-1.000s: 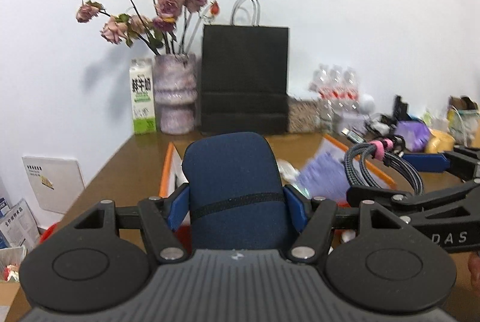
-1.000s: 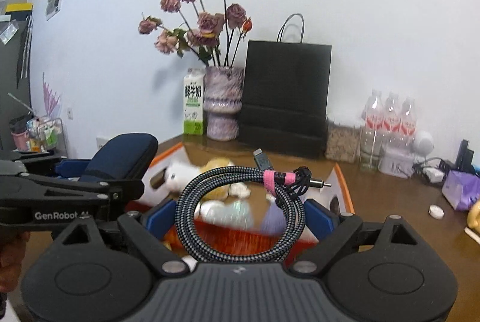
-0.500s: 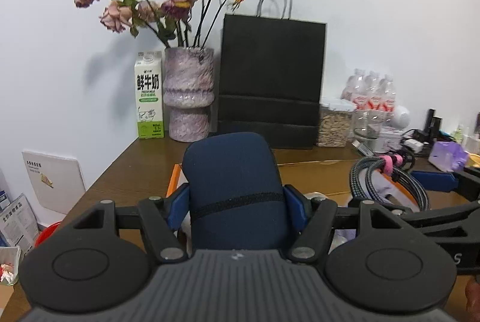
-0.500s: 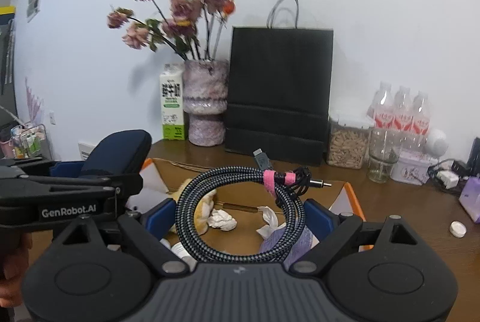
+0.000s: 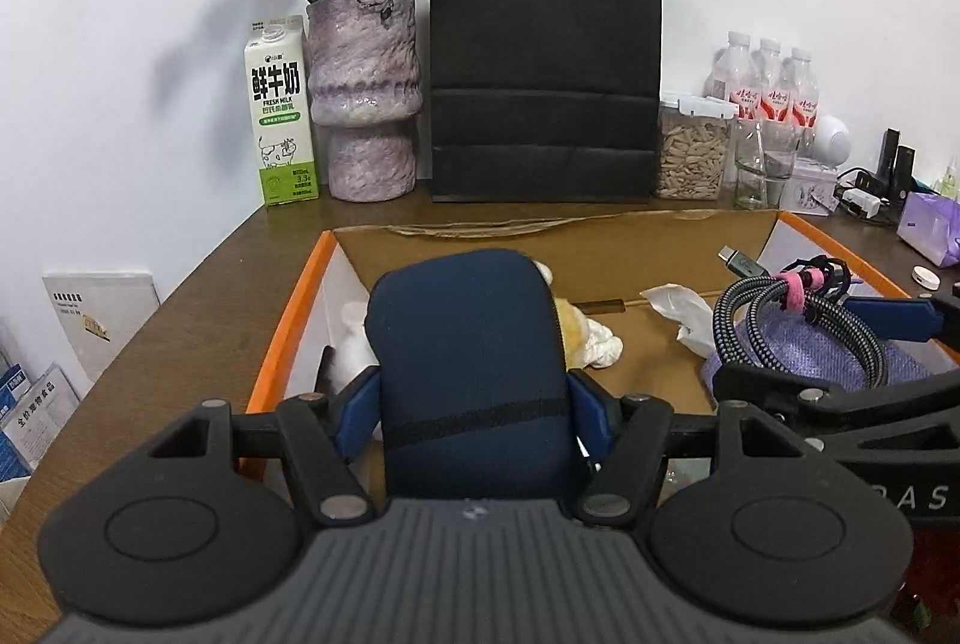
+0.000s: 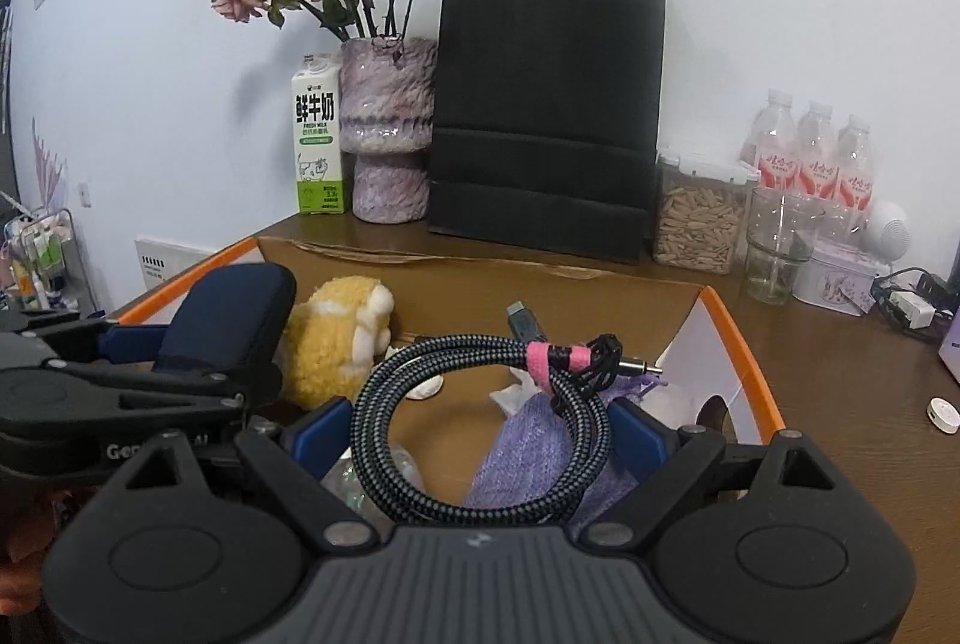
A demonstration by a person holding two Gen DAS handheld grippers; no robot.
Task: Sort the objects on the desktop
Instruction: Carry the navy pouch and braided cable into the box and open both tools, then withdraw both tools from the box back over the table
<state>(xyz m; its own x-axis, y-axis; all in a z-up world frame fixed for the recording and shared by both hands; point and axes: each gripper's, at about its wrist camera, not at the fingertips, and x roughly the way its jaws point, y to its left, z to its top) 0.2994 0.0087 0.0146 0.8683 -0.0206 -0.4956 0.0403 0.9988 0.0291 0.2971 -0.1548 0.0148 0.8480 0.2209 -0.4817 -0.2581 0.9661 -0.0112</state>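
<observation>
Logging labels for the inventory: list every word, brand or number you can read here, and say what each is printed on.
"鲜牛奶" and "FRESH MILK": milk carton; its smaller print is too small to read.
"Gen", the rest hidden: left gripper, seen from the right wrist.
"AS", cut off: right gripper, seen from the left wrist.
Water bottles: red labels too blurred.
Booklets: print too small to read.

Plain white wall (image 5: 150, 62) at the far side, brown wooden desk (image 5: 198, 284) against it, a white wall plate (image 6: 157, 264) low at left, soft even light
</observation>
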